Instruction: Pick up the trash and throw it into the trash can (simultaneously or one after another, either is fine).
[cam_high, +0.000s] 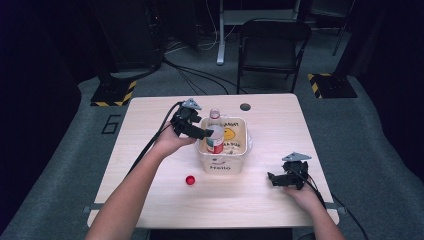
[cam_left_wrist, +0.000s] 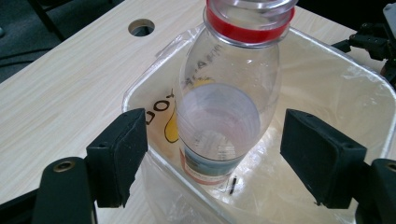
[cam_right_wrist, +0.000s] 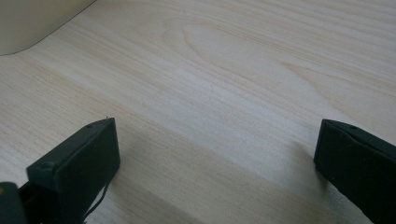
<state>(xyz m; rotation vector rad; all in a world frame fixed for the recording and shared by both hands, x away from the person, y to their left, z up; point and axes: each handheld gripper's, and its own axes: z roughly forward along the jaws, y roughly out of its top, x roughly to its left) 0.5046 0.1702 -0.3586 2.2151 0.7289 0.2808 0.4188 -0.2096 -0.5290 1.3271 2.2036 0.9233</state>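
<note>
Bottle (cam_high: 215, 136) of clear plastic, uncapped, with a red neck ring and a red-and-white label near its base, is standing tilted inside the translucent bin (cam_high: 241, 150) at the middle of the table (cam_high: 150, 120). Its bottom is resting in the bin and its neck is rising above the far-left rim. The bin is lined with a thin clear bag and is carrying yellow smiley prints and the word "Hello" on its near wall. A red cap (cam_high: 190, 180) is lying on the table near and to the left of the bin.

In the left gripper view the bottle's mouth is being cut off by the top edge, and the label's print is too blurred to read.

Left gripper (cam_high: 192, 125) is hovering at the bin's left side; its jaws are standing wide on either side of the bottle (cam_left_wrist: 224, 107), apart from it and gripping nothing. Right gripper (cam_high: 280, 179) is resting on the table well to the right of the bin, its jaws also gaping wide over bare wood.
</note>
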